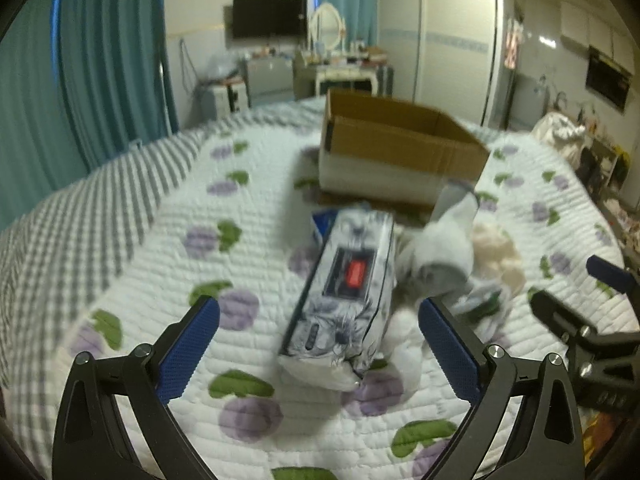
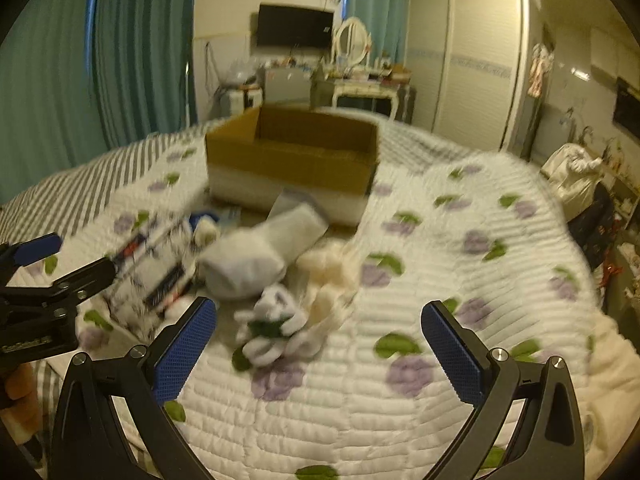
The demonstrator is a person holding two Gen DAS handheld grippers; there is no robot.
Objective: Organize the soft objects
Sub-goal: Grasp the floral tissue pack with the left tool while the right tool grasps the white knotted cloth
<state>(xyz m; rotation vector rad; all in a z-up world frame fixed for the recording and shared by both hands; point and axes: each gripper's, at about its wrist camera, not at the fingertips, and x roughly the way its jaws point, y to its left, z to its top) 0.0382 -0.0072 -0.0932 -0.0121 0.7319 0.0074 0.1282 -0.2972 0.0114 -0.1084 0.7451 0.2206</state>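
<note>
From the left wrist camera, the left gripper (image 1: 319, 342) hung over the quilted bed (image 1: 132, 264) with its jaws spread wide and nothing between them. A printed tissue pack (image 1: 344, 288) lay lengthwise straight ahead, its near end roughly in line with the blue pads. To its right sat a grey-white rolled cloth (image 1: 442, 250), a cream fluffy item (image 1: 498, 254) and a small white-and-green bundle (image 1: 482, 306), all bunched together. Farther off stood the open cardboard box (image 1: 396, 152). The right gripper (image 1: 580, 300) showed at the right edge.

From the right wrist camera, the right gripper (image 2: 319, 350) was likewise released and empty. The white-and-green bundle (image 2: 276, 328) lay just ahead between the pads, with the rolled cloth (image 2: 248, 264) beyond it, the cream item (image 2: 328, 276) to the right and the tissue pack (image 2: 152, 272) to the left. The box (image 2: 296, 156) stood at the far side, and nothing could be seen inside it. The left gripper (image 2: 60, 264) intruded from the left.

The step in hand appeared to be the approach for a first pick. Next, each gripper would probably need to lower onto its nearest item, close, and carry it to the box. Blur made finer detail uncertain.
</note>
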